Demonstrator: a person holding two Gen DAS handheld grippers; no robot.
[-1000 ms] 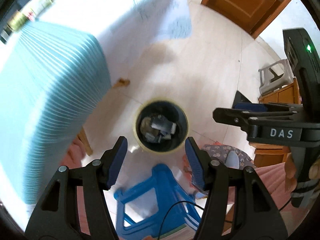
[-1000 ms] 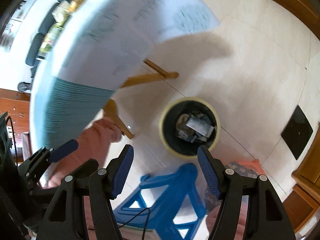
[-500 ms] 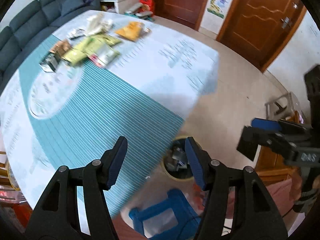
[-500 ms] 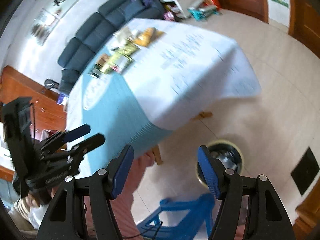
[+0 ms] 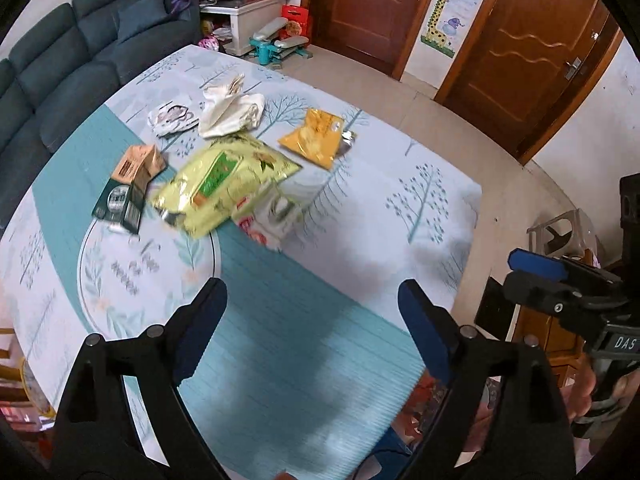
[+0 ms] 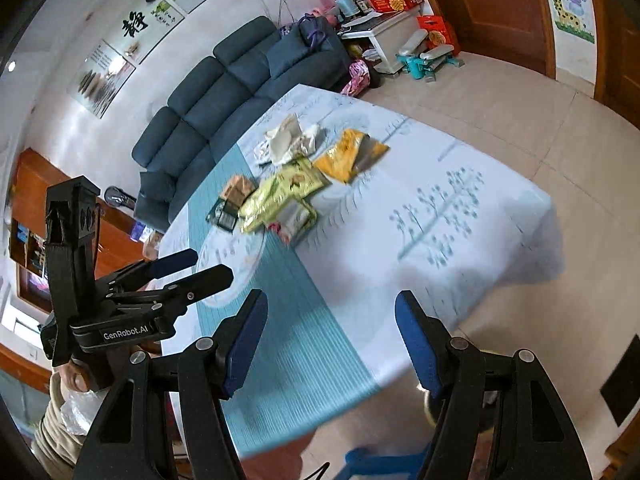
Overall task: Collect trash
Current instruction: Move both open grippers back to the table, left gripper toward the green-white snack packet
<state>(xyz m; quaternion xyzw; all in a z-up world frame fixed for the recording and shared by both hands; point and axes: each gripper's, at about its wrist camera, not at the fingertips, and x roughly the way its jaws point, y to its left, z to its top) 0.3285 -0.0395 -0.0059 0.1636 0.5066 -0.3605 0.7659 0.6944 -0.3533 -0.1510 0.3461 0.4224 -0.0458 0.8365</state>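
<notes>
Both claws hang empty above the table [image 5: 420, 216]: left gripper [image 5: 312, 316] has just been opening wide, right gripper [image 6: 330, 340] gapes, likely readying grabs. Wrappers [image 5: 224, 184] (trash) cluster at eleven o'clock.

My left gripper [image 5: 312, 320] points steeply downward, its jaws just widened, nothing between them. My right gripper [image 6: 330, 340] tilts downward beside it, jaws parted and empty.
</notes>
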